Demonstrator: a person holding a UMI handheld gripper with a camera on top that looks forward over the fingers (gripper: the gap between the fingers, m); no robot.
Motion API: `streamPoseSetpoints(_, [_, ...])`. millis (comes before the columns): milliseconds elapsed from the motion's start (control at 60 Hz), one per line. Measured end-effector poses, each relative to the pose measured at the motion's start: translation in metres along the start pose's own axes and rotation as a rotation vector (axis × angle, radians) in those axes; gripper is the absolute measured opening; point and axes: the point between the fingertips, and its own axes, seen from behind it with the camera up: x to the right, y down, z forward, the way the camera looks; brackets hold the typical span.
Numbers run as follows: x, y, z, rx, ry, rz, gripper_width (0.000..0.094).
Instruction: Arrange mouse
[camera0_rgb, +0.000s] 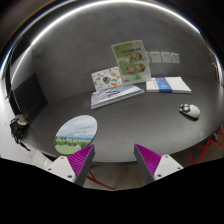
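the gripper (115, 160) is seen released: its 2 fingers stand apart with a wide gap, and nothing is held or pressed between them. the magenta pad (81, 159) on the left finger and the pad on the right finger (149, 157) face each other across bare table (130, 120).

the mouse (189, 110) is found well beyond the fingers, off to the right, resting on the grey table near its far right side. it is pale with a darker patch on top, and it lies apart from everything else. nothing of the gripper is touching it.

just ahead of the left finger, a round mat (76, 133) is laid flat on the table; a blue sky and a green strip are printed on it. its near rim is partly covered by the left finger.

farther back, near the table's middle, a booklet (115, 95) is laid flat, with a card (106, 77) propped behind it. a taller leaflet (131, 61) with green print is stood upright beside the card. to the right of these a blue-edged book (168, 85) is laid flat, between the leaflet and the mouse.

at the far left a dark screen (28, 95) is seen at the table's edge, and a small dark object (19, 127) sits nearer, its kind not to be told.
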Motion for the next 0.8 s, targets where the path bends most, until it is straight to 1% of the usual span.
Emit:
streamPoseSetpoints(117, [0.025,-0.005,-0.009,0.014,0.068,-0.013,0.0830])
streamPoseSetpoints(267, [0.075,-0.013,-0.023,0.009,0.137,-0.022,0.0829])
streamPoseSetpoints(467, [0.199,-0.035,-0.011,0.032,0.252,-0.035,0.0823])
streamPoseSetpoints(550, [0.252,-0.051,-0.001,0.049,0.280,-0.032,0.0824])
streamPoseSetpoints(633, [0.299,-0.061,0.008,0.043,0.312,-0.071,0.0824])
streamPoseSetpoints(683, [0.321,-0.063,0.014,0.027,0.324,-0.103,0.0824])
streamPoseSetpoints(700, [0.327,-0.063,0.017,0.021,0.327,-0.111,0.0881])
streamPoseSetpoints(717, [0.330,-0.065,0.019,0.018,0.318,-0.120,0.0891])
streamPoseSetpoints(733, [0.331,-0.070,0.022,0.035,0.303,-0.115,0.0875])
streamPoseSetpoints(750, [0.334,-0.071,0.025,0.033,0.294,-0.112,0.0830])
streamPoseSetpoints(800, [0.339,-0.075,0.032,0.024,0.264,-0.100,0.0825])
